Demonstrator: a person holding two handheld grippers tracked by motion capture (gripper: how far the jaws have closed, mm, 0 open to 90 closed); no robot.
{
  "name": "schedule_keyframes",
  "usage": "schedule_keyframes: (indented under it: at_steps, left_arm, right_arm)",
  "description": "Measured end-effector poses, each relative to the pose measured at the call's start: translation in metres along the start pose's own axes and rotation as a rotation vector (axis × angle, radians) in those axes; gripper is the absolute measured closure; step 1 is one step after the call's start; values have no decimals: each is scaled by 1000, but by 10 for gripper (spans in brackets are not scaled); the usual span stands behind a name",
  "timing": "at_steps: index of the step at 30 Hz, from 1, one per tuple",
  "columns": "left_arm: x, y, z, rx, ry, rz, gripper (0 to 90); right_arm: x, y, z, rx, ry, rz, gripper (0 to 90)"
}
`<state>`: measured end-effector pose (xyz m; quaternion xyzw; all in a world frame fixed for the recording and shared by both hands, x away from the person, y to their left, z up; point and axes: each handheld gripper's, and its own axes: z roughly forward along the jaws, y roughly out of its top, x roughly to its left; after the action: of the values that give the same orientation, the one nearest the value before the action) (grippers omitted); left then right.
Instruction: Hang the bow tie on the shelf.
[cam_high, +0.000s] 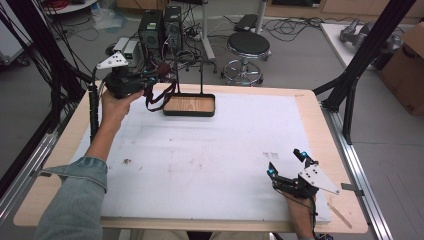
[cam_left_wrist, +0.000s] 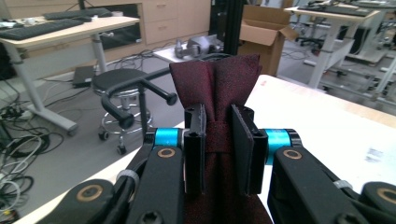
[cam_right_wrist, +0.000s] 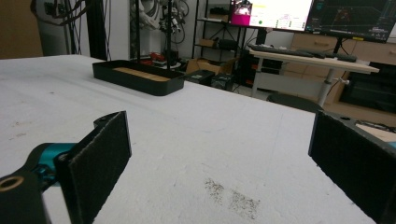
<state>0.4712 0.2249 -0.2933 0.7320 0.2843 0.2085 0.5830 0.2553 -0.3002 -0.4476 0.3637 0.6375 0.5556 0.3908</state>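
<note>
The left gripper (cam_high: 145, 80) is held up over the far left corner of the table (cam_high: 310, 107), and its jaws are clenched on a dark red necktie (cam_left_wrist: 219, 88) — in the left gripper view the two black pads (cam_left_wrist: 195, 149) press the cloth from both sides just at its narrow knot, with the wider folded part standing up above them. In the high view the rest of the necktie (cam_high: 159, 99) hangs in a loop below the gripper, clear of the white tabletop, just left of a black stand (cam_high: 189, 105) whose shallow tray base has a wooden floor. The stand sits near the far edge, a little left of the middle, and thin black rods rise from it with hooked arms (cam_left_wrist: 140, 91) at the top — the arms are just beside the necktie in the left gripper view, whether touching it cannot be told.

The right gripper (cam_high: 287, 167) rests low near the near right corner, well apart from the stand (cam_right_wrist: 137, 77), its jaws released and wide with nothing but bare tabletop between them.
</note>
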Motion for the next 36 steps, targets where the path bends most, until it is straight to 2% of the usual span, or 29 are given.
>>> schedule_keyframes:
  at_steps: [1, 3, 4, 6, 11, 14, 15, 21, 23, 24, 28, 32, 36]
  left_arm:
    - [0, 0, 0, 0, 0, 0, 753]
    - [3, 1, 3, 14, 21, 8, 753]
    - [7, 2, 5, 17, 36, 0, 753]
    - [10, 1, 5, 11, 52, 0, 753]
    - [20, 2, 6, -15, 64, -54, 753]
    - [21, 6, 10, -13, 85, -45, 753]
    - [21, 8, 13, -13, 108, -40, 753]
    - [28, 11, 20, -8, 154, -57, 753]
    - [32, 9, 23, 9, 174, -61, 753]
    - [36, 5, 26, 22, 192, -80, 753]
    - [42, -2, 29, 41, 206, -101, 753]
    - [47, -8, 30, 36, 215, -129, 753]
    - [49, -13, 31, 51, 225, -127, 752]
  right_arm:
    - [0, 0, 0, 0, 0, 0, 49]
    - [0, 0, 0, 1, 0, 0, 49]
    - [0, 0, 0, 0, 0, 0, 49]
    - [0, 0, -1, 1, 2, 2, 49]
    - [0, 0, 0, 0, 2, -1, 49]
    - [0, 0, 0, 0, 0, -2, 49]
    - [0, 0, 0, 0, 0, -1, 49]
    - [0, 0, 0, 0, 1, -1, 49]
    - [0, 0, 0, 0, 1, -1, 49]
    - [0, 0, 0, 0, 2, -4, 49]
    - [0, 0, 0, 4, 5, 2, 49]
    - [0, 0, 0, 3, 6, 2, 49]
    - [0, 0, 0, 2, 7, -1, 49]
